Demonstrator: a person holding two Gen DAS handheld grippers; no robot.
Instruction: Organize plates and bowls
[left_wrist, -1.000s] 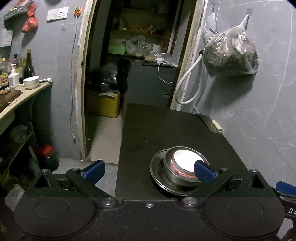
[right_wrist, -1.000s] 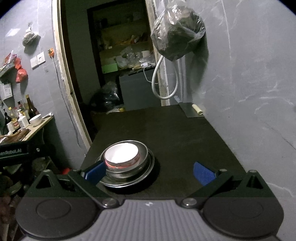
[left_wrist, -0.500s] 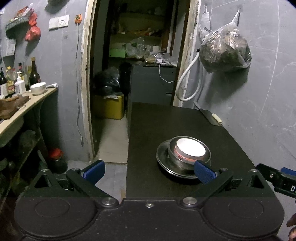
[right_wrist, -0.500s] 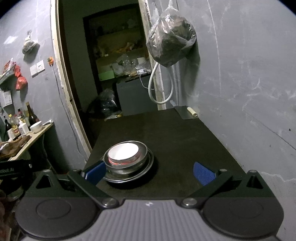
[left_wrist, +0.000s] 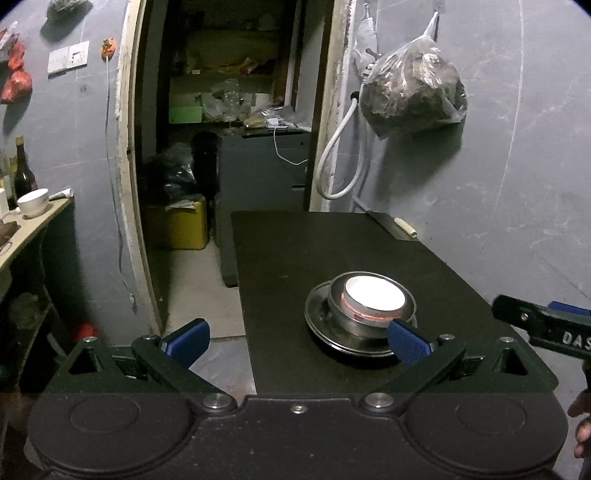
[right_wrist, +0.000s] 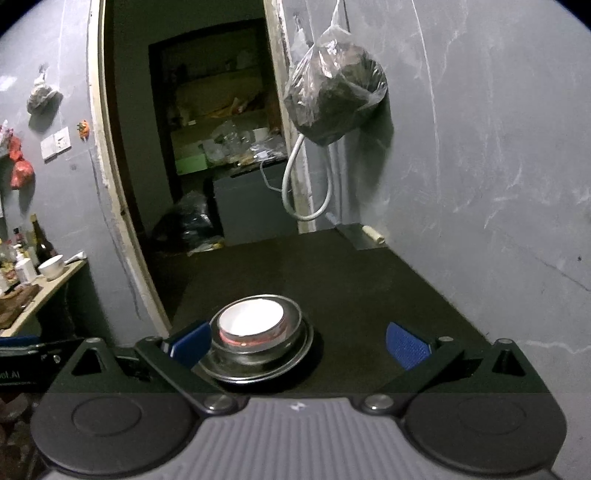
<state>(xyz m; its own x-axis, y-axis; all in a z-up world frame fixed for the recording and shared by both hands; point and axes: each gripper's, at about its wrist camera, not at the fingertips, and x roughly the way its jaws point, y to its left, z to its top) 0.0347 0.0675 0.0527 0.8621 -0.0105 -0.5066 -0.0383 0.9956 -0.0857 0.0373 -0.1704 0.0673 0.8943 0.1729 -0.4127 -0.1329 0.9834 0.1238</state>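
Both hand-held grippers, left (left_wrist: 295, 341) and right (right_wrist: 297, 341), gape wide and empty before the nested stack: white bowl (left_wrist: 373, 294) inside steel bowl (left_wrist: 338, 308) on plates (left_wrist: 317, 319), mid-bench (left_wrist: 295, 251). Nudge its rim and you could slide it or topple the bowls.

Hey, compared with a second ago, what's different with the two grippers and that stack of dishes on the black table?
Both grippers, the left gripper and the right gripper, have pulled back from the stack, jaws open and empty throughout. Nothing was gripped or released. The white bowl inside the metal bowl on the metal plate stayed put on the black table.
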